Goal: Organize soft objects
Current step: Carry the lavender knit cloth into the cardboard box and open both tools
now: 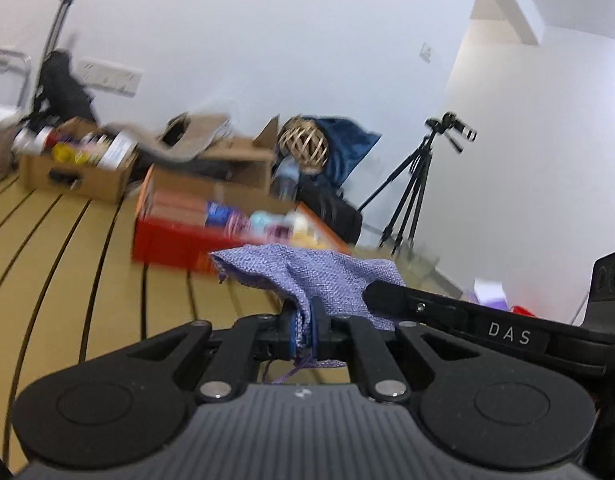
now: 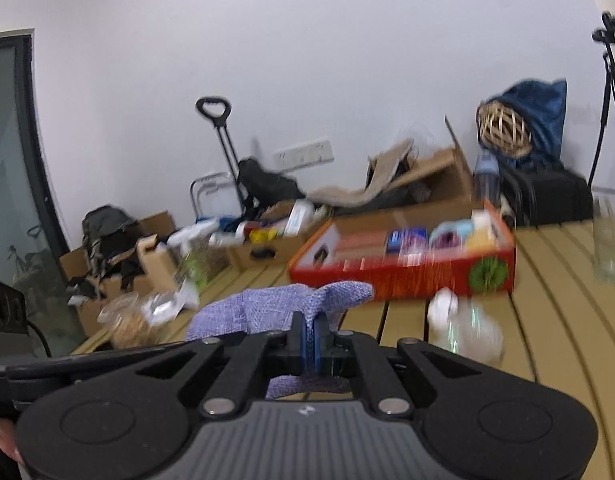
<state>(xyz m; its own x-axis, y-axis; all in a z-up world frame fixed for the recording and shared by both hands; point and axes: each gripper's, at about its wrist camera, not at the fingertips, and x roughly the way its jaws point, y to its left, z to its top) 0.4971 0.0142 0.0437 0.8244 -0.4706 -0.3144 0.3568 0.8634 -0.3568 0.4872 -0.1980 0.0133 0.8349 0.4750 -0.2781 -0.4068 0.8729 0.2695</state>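
Both the left gripper (image 1: 303,330) and right gripper (image 2: 312,340) clench one purple woven cloth (image 1: 307,276) (lower centre of each frame) before the red box (image 2: 407,276).

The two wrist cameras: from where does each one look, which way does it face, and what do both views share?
Left wrist: sits behind the left gripper, facing along the slatted table to the red box; jaws shut on the purple cloth.
Right wrist: sits behind the right gripper, facing likewise; jaws shut on that cloth; a fingertip shows at lower left.
Shared: cloth, red box, table.
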